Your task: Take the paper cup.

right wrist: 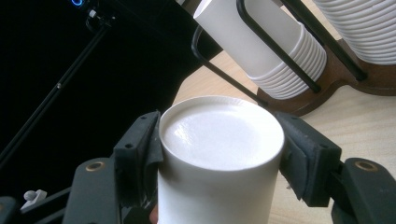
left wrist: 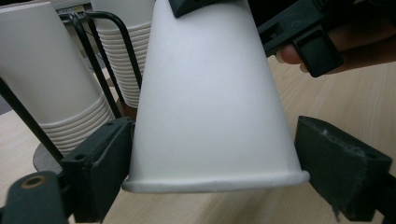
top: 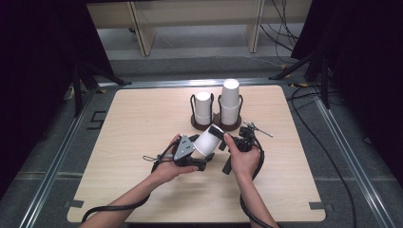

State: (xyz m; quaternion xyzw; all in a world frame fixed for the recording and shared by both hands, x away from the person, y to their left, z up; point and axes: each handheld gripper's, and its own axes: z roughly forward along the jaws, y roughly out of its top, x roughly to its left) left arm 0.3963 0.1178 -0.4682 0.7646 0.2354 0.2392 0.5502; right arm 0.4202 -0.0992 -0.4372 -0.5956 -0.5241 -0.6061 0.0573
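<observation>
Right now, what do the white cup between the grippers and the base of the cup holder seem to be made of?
The cup looks like white paper with a matte, faintly sheened finish: it has a rolled rim and a recessed bottom, as disposable cups do; a thin coating is possible. The holder base looks like dark brown wood, smooth, though stained board cannot be excluded. Its upright loops look like black-coated metal wire.

Toward the table's [top: 142, 190] far edge stands a two-post cup holder [top: 216, 122], its right stack [top: 230, 102] rising higher than its left stack [top: 203, 107]. Just in front of the holder a single paper cup [top: 209, 138] lies tilted above the tabletop (base toward the holder), between the left gripper [top: 202, 153] at its rim end and the right gripper [top: 227, 135] at its base end.
</observation>
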